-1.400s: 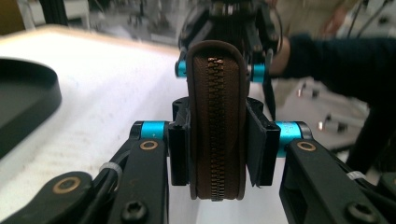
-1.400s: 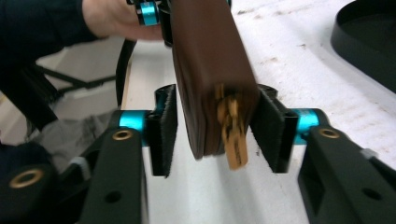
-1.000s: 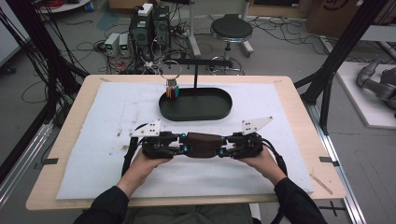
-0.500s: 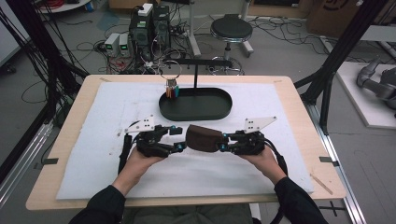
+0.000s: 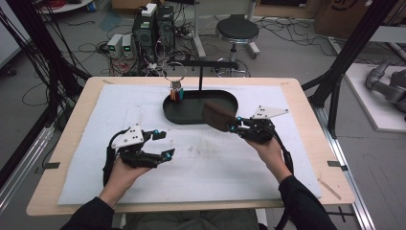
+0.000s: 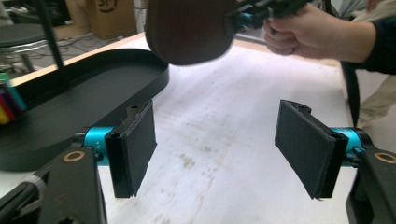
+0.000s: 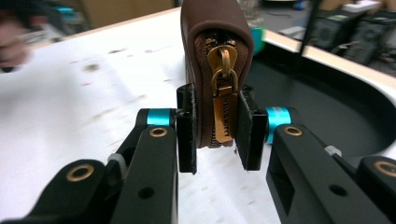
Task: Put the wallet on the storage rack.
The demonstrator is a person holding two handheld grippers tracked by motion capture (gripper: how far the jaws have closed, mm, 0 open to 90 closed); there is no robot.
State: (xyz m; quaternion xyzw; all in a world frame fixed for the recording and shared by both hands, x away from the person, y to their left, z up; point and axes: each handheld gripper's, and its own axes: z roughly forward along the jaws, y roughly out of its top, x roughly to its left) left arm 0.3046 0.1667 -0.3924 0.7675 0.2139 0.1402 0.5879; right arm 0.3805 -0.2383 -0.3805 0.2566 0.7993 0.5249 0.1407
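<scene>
- The right gripper (image 5: 233, 125), right of centre in the high view, pinches a brown pouch (image 5: 219, 116) by its zipper end; in the right gripper view the pads sit on both sides of the pouch (image 7: 215, 56), with the brass zipper pull (image 7: 224, 100) hanging between them.
- The pouch is off the mat, at the near right rim of the black tray (image 5: 178, 116) in the middle of the high view.
- The left gripper (image 5: 163, 143), lower left of that view, has just been opening; its jaws stand spread with nothing between them, bare mat (image 6: 224, 140) showing in the gap.
- Step in hand, as I judge it: the hand-over is done and the right gripper alone is carrying the pouch toward the tray.
- Next move likely calls for bringing the pouch over the rim, lowering it onto the tray floor clear of the key ring stand (image 5: 200, 76) and the coloured items (image 5: 176, 92) at the tray's upper left end, then parting the jaws.
</scene>
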